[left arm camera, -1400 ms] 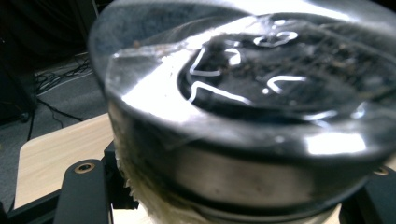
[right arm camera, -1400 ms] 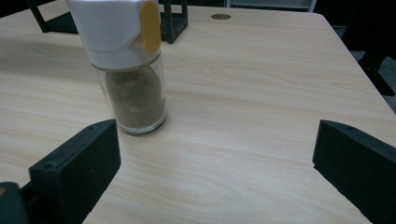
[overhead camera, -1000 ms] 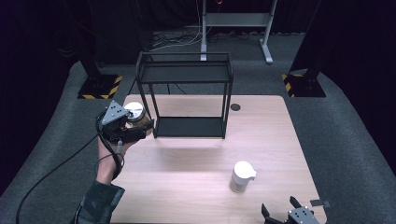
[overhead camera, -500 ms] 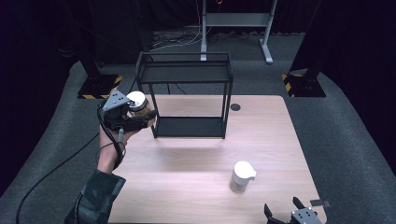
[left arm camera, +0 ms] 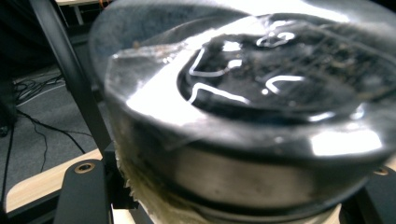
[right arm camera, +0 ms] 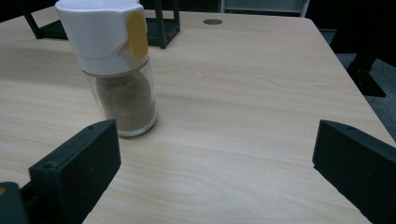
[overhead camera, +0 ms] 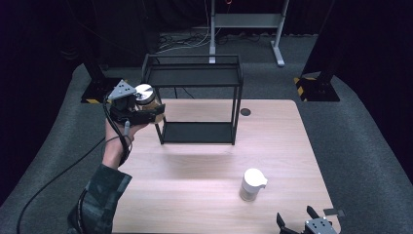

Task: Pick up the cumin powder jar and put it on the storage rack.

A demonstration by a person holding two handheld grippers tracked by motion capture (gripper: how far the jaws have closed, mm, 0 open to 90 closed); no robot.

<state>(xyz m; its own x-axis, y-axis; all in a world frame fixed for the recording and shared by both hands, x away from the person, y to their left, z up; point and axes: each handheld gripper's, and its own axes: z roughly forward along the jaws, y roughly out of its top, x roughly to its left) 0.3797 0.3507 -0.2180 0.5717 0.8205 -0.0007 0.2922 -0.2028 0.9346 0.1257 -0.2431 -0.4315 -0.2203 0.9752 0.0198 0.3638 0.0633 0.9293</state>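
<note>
- The left gripper (overhead camera: 146, 108) has its jaws closed on a round tin (left arm camera: 252, 116) with a clear lid and a metal wall; in the left gripper view the tin sits between the two black jaws, whose ends show at the bottom corners.
- The tin is held up off the table, just beside the upper left post of the black wire shelf (overhead camera: 195, 105), roughly level with its top tier in the high view.
- The hand (overhead camera: 117, 146) behind that gripper comes up from the lower left, with the cable looping over the wrist.
- Judging from its looks, the tin is stiff and fairly light, but the smooth metal side and glossy lid are likely slippery; the lid looks like thin plastic that could dent or pop if squeezed.
- The safest hold appears to be across the metal wall, low and level, as it seems to be taken here, rather than on the lid rim.
- Dark contents show under the lid, so keeping it flat seems wise.
- The right gripper (overhead camera: 311, 224) rests at the near right edge of the wooden table (overhead camera: 272, 146) with its jaws spread wide and nothing between them.
- Ahead of it stands a spice jar (right arm camera: 114, 70) with a white cap and yellow tab, upright, well apart from the shelf.
</note>
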